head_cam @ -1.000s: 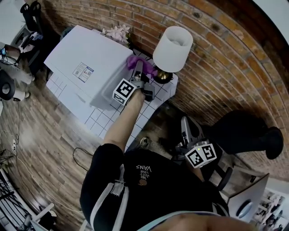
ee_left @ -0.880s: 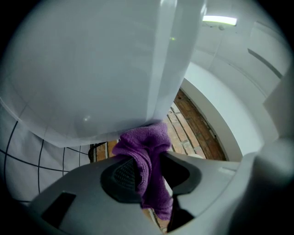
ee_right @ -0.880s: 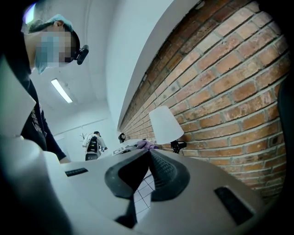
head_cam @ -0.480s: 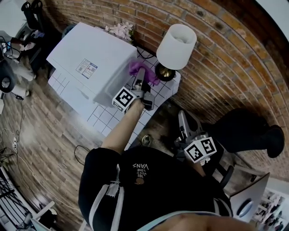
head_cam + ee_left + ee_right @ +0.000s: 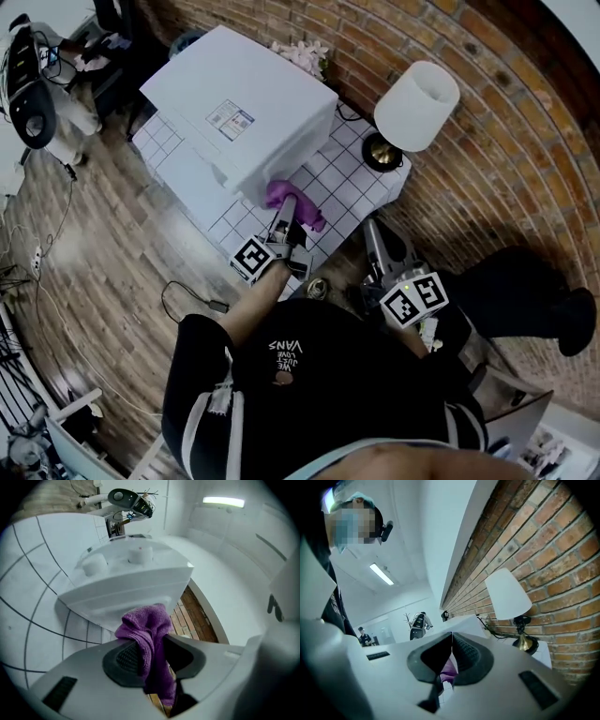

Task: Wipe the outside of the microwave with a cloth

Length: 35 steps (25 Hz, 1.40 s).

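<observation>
Left gripper (image 5: 154, 641), jaws clamped on a purple cloth (image 5: 146, 629). The cloth bunches up past the fingertips and hangs down between them. Directly ahead of this gripper, the top of the cloth meets the lower edge of the white microwave (image 5: 239, 103), which stands on a white tiled surface (image 5: 352, 183). Right gripper (image 5: 451, 641), jaws together and holding nothing, is held off the near edge of the surface, apart from the cloth. A lamp (image 5: 417, 105) stands beyond it by the brick wall.
</observation>
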{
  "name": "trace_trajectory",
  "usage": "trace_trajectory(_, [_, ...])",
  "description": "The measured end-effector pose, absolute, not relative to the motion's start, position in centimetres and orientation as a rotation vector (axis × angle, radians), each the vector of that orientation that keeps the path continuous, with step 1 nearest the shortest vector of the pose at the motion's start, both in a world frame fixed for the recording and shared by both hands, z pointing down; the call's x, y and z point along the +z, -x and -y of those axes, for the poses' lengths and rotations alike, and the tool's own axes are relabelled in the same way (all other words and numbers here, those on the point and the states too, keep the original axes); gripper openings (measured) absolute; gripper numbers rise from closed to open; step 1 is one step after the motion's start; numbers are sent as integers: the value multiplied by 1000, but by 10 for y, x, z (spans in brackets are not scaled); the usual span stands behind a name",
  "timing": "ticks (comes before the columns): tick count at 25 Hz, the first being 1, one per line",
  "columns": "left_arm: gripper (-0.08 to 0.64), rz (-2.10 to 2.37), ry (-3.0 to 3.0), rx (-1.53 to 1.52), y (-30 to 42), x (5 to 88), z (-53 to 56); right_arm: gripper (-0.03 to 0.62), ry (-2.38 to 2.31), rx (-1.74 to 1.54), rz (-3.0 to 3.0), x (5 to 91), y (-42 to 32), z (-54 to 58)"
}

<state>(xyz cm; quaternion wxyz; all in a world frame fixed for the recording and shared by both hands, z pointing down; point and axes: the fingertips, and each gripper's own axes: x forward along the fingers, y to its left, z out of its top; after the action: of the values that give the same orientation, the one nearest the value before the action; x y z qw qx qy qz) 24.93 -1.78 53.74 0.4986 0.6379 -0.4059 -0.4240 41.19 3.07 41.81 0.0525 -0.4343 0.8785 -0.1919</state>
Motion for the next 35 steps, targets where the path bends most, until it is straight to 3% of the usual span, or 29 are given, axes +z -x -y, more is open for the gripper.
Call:
trace_trajectory(7, [132, 1079, -1542, -1027, -214, 553, 3, 2, 1235, -599, -2723, 421, -379, -30])
trace_trajectory(13, [132, 1079, -1535, -1050, -214, 556, 33, 2, 1299, -600, -2698, 423, -394, -28])
trace_trajectory(35, [132, 1002, -1521, -990, -342, 579, 203, 2, 1664, -605, -2526, 430, -504, -30])
